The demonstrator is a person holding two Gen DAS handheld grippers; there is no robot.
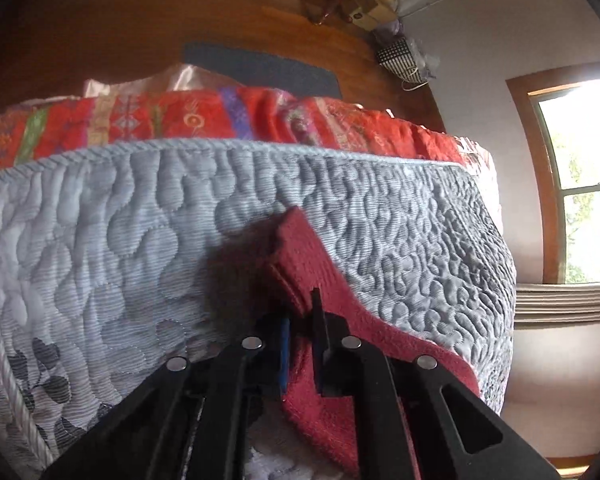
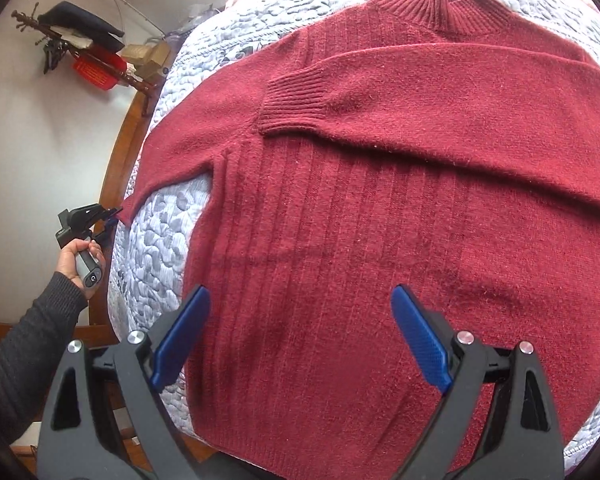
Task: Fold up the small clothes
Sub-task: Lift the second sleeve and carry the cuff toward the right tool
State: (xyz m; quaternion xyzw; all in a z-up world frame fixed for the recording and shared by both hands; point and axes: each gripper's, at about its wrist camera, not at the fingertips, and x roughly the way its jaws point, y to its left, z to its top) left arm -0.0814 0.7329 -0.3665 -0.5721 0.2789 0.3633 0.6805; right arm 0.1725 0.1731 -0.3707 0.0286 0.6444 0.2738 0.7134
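A dark red sweater (image 2: 380, 200) lies flat, front up, on the quilted grey mattress (image 2: 160, 248) of a bed, filling most of the right wrist view, its ribbed collar at the top centre of the frame. One sleeve is already folded across the chest, its ribbed cuff (image 2: 294, 102) resting left of centre; the other sleeve (image 2: 172, 160) stretches out toward the left edge of the frame. The left claw (image 1: 300, 320) is pressed together on the end of that outstretched sleeve, the red knit pinched between its fingers in the lower centre of the left wrist view; in the right wrist view the same claw shows small at the left edge, held by a hand (image 2: 80, 256) in a dark sleeve. The right claw (image 2: 300, 336) is spread wide and hangs over the lower body of the sweater, gripping nothing; whether it touches the knit is hard to tell. The step in hand looks like folding the second sleeve, so the next move calls for carrying the pinched cuff across the chest to lie over the first sleeve. No basket, bin or other container for the clothes shows in either view.
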